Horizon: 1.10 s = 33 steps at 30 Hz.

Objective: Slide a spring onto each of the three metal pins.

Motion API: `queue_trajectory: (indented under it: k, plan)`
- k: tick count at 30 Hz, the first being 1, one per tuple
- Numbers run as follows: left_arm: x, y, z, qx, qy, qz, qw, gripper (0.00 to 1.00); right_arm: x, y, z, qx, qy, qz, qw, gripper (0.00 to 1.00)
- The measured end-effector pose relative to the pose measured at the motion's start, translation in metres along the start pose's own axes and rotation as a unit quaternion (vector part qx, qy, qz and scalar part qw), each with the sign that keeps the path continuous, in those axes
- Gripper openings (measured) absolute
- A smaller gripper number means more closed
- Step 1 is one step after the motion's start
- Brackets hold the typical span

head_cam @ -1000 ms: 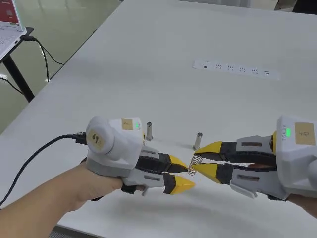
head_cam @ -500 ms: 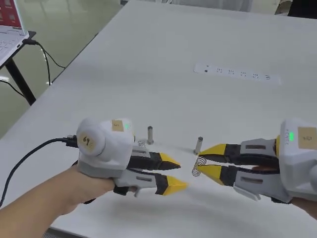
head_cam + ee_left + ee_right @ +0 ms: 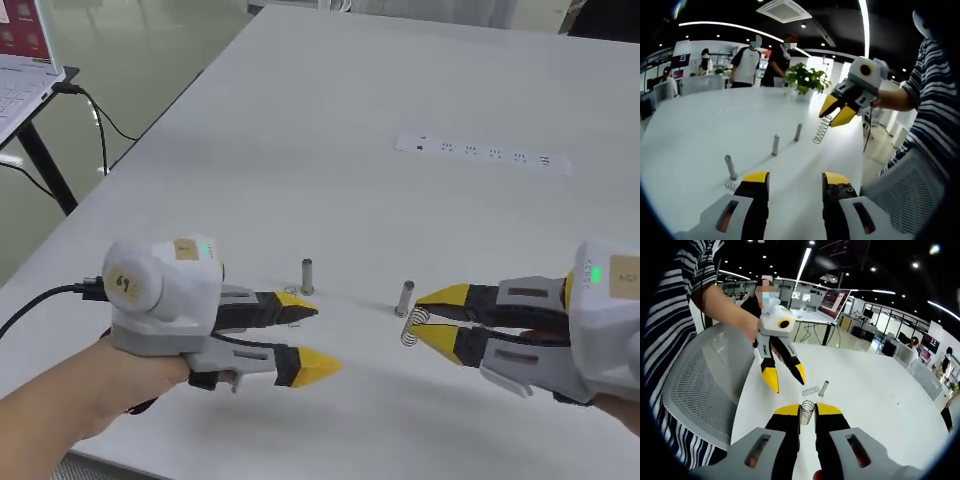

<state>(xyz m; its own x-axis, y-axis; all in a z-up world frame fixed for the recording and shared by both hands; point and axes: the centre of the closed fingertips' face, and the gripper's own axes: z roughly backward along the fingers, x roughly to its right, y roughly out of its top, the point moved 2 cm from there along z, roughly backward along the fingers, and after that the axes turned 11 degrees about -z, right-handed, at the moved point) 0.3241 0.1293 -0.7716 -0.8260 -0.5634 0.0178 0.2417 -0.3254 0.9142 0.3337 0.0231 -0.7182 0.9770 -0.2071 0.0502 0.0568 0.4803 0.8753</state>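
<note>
Jaws of the right gripper (image 3: 428, 314) clench a spring (image 3: 410, 328), those of the left gripper (image 3: 322, 338) gape released; next probably needs aligning it above the nearby pin (image 3: 405, 297).

Bright overhead light, soft shadows, fisheye-warped edges.

A broad white table (image 3: 300, 120) carries everything. Three metal pins stand upright on it in a loose row, seen best from the left gripper view: the nearest pin (image 3: 730, 166), the middle pin (image 3: 775, 144) and the far pin (image 3: 798, 132), each apart from the next. A small spring (image 3: 731, 186) lies on the tabletop just beside the foot of the nearest pin (too small to tell whether it touches). Well apart from the pins, farther across the table, a flat white power strip (image 3: 484, 155) lies with its sockets facing up.
</note>
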Motion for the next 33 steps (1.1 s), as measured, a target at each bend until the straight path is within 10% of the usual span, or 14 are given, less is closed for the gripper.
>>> queue_trajectory:
  k: [19, 33]
  plan:
    - [-0.030, -0.013, 0.030, -0.004, 0.089, 0.028, 0.9956, 0.80, 0.020, -0.005, 0.004, 0.002, -0.039, -0.017, 0.9991, 0.08]
    - [-0.032, -0.020, 0.038, -0.005, 0.102, 0.047, 0.9936, 0.98, 0.050, -0.006, -0.009, -0.008, -0.074, -0.028, 0.9968, 0.08]
